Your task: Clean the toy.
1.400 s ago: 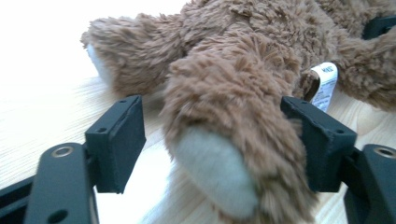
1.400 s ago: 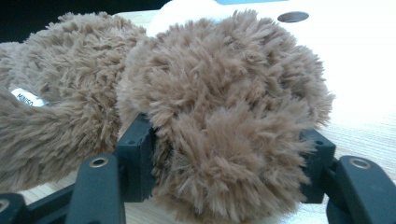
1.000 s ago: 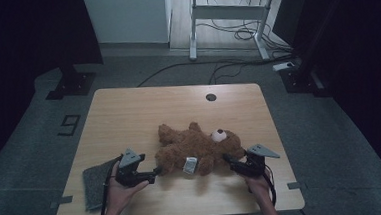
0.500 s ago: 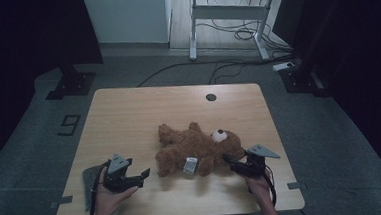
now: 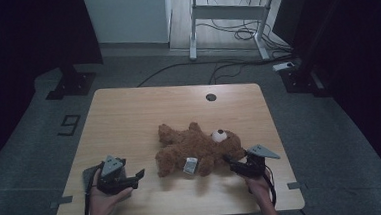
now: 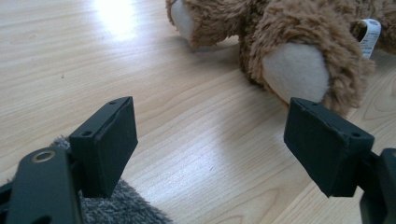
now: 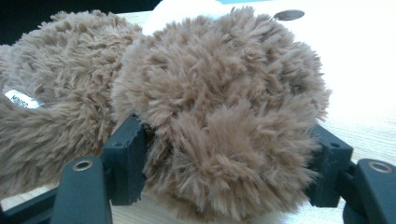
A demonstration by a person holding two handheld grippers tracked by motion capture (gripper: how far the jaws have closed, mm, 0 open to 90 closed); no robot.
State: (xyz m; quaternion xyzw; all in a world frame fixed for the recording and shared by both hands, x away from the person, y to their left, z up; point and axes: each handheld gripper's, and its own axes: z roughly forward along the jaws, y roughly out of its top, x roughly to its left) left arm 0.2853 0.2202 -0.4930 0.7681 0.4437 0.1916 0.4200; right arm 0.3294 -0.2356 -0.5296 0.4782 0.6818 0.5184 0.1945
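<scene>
Left gripper (image 6: 210,140) open above the counter, teddy bear ahead of the fingers.

The two black fingers (image 6: 105,140) stood wide apart with nothing but bare wooden counter (image 6: 93,60) between them. Beyond the right-hand finger, just past its tip, lay a brown plush teddy bear (image 6: 289,28), one pale paw pad (image 6: 294,70) turned toward the camera, a white label (image 6: 371,35) showing on its fur. A patch of grey fuzzy cloth (image 6: 112,207) lay under the left-hand finger.
</scene>
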